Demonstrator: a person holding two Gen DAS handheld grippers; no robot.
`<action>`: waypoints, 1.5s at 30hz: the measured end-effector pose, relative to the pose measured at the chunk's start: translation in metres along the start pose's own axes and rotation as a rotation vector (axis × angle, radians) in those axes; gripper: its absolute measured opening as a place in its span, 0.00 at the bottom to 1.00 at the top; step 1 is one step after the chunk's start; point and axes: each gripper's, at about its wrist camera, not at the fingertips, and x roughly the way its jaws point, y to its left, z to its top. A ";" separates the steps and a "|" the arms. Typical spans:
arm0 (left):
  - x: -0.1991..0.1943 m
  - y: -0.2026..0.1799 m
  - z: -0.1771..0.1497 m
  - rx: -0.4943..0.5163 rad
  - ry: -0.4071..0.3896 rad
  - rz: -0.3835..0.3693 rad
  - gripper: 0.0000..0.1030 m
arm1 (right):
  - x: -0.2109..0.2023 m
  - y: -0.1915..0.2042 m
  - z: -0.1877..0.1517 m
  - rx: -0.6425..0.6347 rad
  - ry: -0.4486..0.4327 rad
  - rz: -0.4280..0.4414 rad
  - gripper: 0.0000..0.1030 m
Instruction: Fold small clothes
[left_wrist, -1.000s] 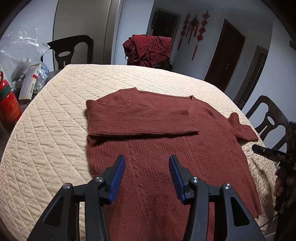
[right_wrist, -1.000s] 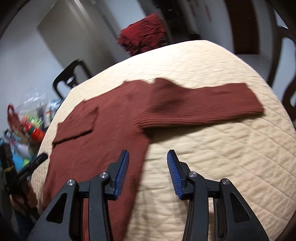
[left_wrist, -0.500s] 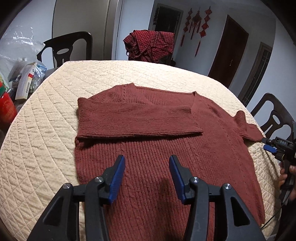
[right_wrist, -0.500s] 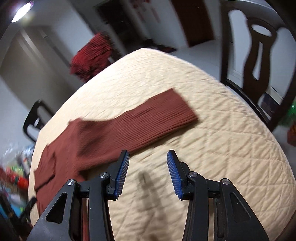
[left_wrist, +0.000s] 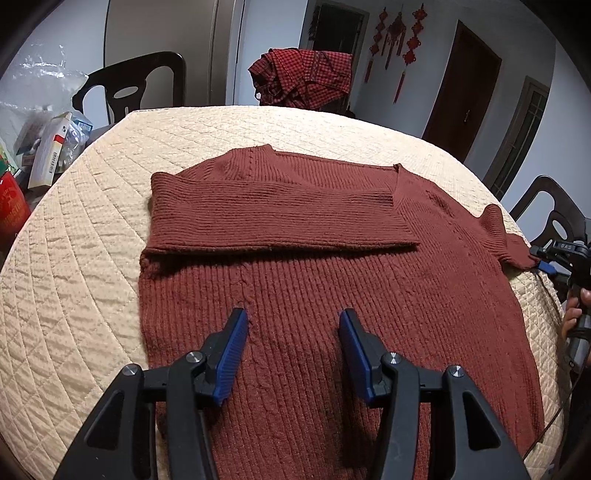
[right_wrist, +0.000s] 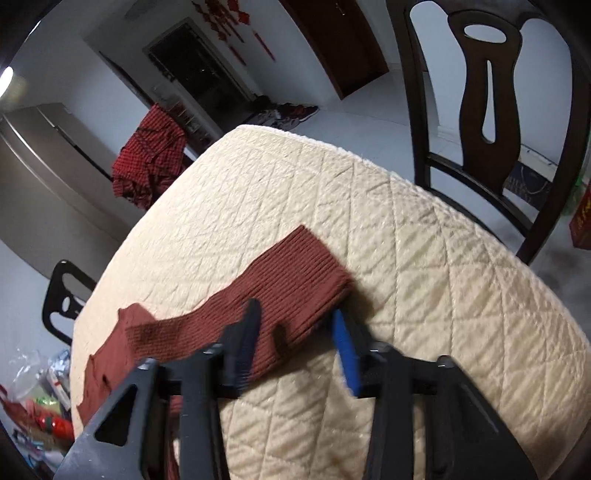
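Note:
A rust-brown knit sweater lies flat on the cream quilted table. Its left sleeve is folded across the chest. Its right sleeve stretches out sideways, the cuff near the table's right side. My left gripper is open and empty, hovering over the sweater's lower body. My right gripper is open, its jaws straddling the right sleeve's cuff at table level. It also shows at the right edge of the left wrist view, right at the cuff.
A red checked garment hangs on a chair beyond the table. Dark wooden chairs stand at the far left and at the right. Boxes, bags and a red container crowd the left side.
My right gripper has swung from the sweater's body out along the right sleeve and down onto its cuff. My left gripper has moved slightly forward over the sweater, still open.

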 end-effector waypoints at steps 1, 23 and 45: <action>0.000 0.000 0.000 -0.001 0.000 -0.003 0.53 | 0.001 0.000 0.001 0.005 0.012 0.014 0.05; -0.014 0.008 0.008 -0.037 -0.019 -0.067 0.56 | 0.003 0.212 -0.109 -0.599 0.272 0.506 0.06; 0.040 -0.055 0.045 0.069 0.142 -0.229 0.55 | -0.013 0.134 -0.112 -0.548 0.274 0.451 0.19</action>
